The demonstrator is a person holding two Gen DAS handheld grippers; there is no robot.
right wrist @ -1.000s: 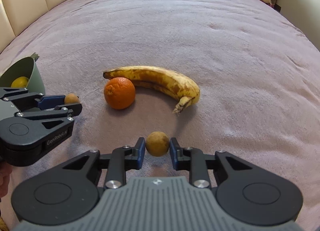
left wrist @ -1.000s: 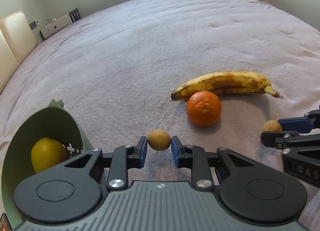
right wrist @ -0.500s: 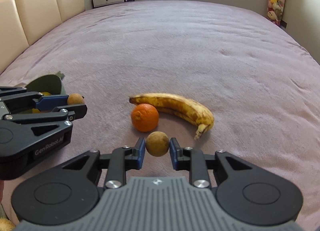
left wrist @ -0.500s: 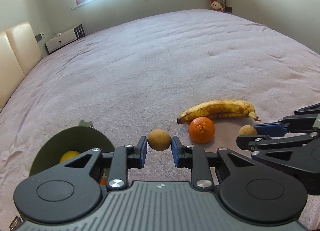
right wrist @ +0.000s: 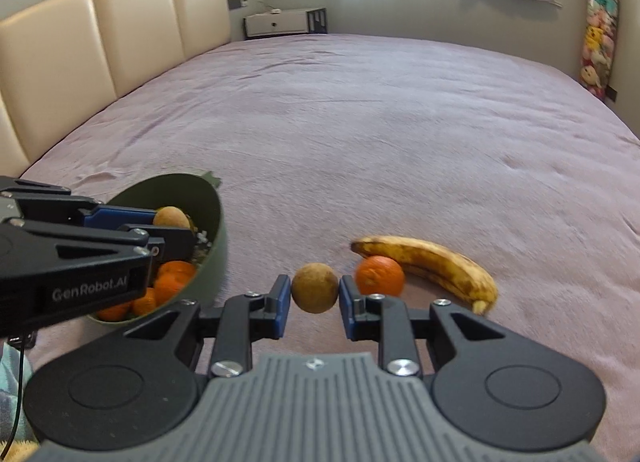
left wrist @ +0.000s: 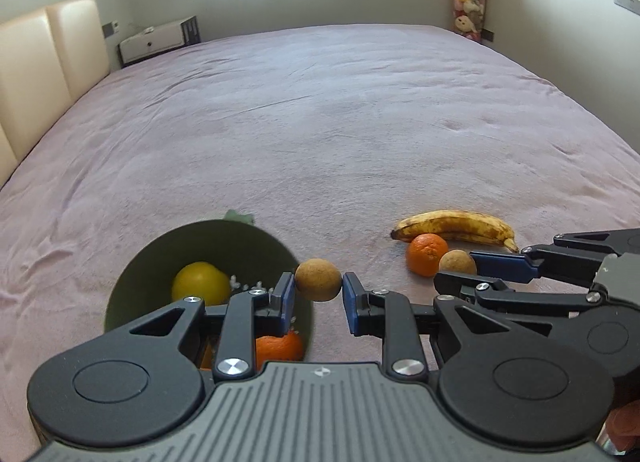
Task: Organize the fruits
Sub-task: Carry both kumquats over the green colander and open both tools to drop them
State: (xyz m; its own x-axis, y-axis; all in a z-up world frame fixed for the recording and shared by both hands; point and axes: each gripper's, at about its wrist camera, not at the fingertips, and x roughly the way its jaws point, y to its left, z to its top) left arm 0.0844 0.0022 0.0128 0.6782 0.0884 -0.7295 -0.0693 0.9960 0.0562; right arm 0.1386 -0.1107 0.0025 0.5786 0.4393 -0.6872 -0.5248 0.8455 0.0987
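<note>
Two small brown fruits are in my grip, one in each gripper. My left gripper (left wrist: 319, 294) has its fingers (left wrist: 285, 298) squeezed on a round brown fruit (left wrist: 318, 280), held up in the air right at the near rim of the green bowl (left wrist: 152, 258). My right gripper (right wrist: 314, 302) has its fingers (right wrist: 348, 304) closed tight on the other brown fruit (right wrist: 314, 288), off to the right of the bowl and not over it.

I see the bowl sitting on the pink bed (left wrist: 320, 121). Inside the bowl are a yellow fruit (left wrist: 201, 282) and some small oranges (right wrist: 173, 278).

Well to the right of the bowl, an orange (right wrist: 379, 276) lies on the bed. It looks like it touches a spotty banana (right wrist: 432, 266), which is on the side away from the bowl.
</note>
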